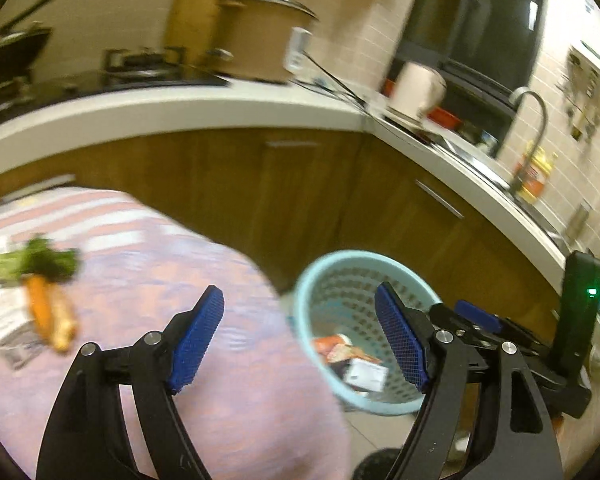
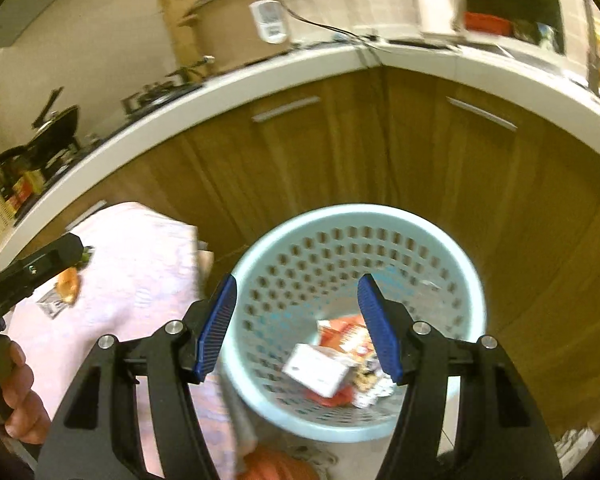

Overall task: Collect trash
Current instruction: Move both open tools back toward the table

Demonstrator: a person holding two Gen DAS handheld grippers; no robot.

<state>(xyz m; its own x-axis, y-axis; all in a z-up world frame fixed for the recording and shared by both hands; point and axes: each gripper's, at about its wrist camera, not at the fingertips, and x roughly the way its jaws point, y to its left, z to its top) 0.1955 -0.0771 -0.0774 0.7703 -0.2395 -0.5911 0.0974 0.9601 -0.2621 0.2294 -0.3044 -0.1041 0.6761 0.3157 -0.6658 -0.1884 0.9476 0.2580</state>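
Observation:
A light blue perforated basket (image 2: 456, 248) stands on the floor beside the table; it also shows in the left wrist view (image 1: 320, 280). Inside lie a white carton (image 2: 316, 368) and orange wrappers (image 2: 340, 330), also in the left wrist view (image 1: 340, 348). My right gripper (image 2: 298, 328) is open and empty, directly above the basket. My left gripper (image 1: 300, 336) is open and empty over the table's right edge. On the pink tablecloth (image 1: 204, 380) lie a carrot (image 1: 40, 304), leafy greens (image 1: 36, 260) and a printed paper (image 1: 4, 320).
Wooden cabinets (image 2: 340, 152) with a white countertop (image 1: 180, 108) run behind the table and basket. A large pot (image 1: 260, 36), a stove (image 1: 140, 68), a kettle (image 1: 416, 88) and a sink tap (image 1: 536, 120) stand on it. An orange object (image 2: 276, 464) lies below the table.

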